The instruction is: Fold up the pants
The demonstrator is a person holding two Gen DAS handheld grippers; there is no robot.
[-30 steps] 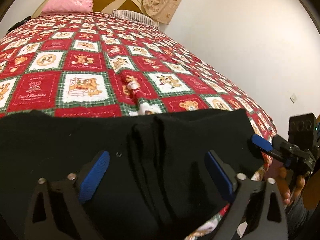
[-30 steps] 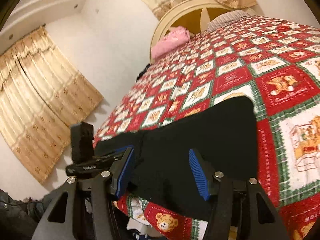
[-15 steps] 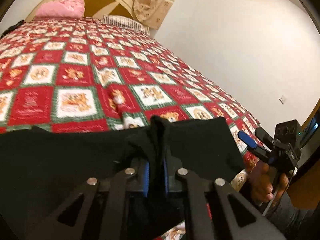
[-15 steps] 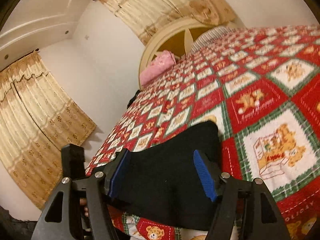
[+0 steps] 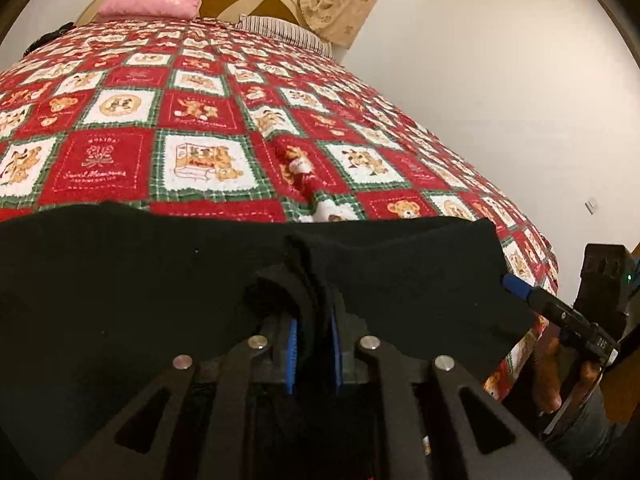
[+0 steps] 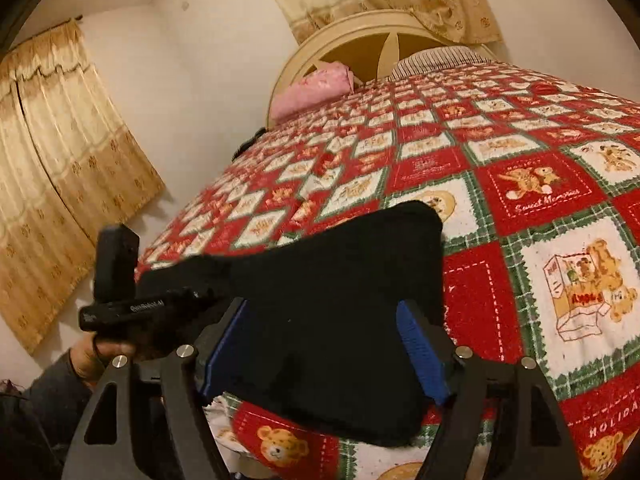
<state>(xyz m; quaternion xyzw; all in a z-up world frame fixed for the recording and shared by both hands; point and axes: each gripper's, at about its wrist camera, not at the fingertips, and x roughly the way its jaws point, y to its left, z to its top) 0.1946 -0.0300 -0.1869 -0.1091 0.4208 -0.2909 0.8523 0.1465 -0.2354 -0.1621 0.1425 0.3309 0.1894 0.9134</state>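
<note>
Black pants lie across the near edge of the bed, also showing in the right wrist view. My left gripper is shut on a bunched ridge of the pants' fabric near their middle. My right gripper is open, its blue pads astride the pants' right end, just above the cloth. In the left wrist view the right gripper shows at the pants' right corner. In the right wrist view the left gripper's body shows at the left.
The bed carries a red, green and white teddy-bear quilt. A pink pillow and a striped pillow lie by the headboard. A white wall is on the right, curtains on the left.
My left gripper closed on a fold of the pants and stays shut on it. My right gripper stayed open and moved a little over the pants' right end.
</note>
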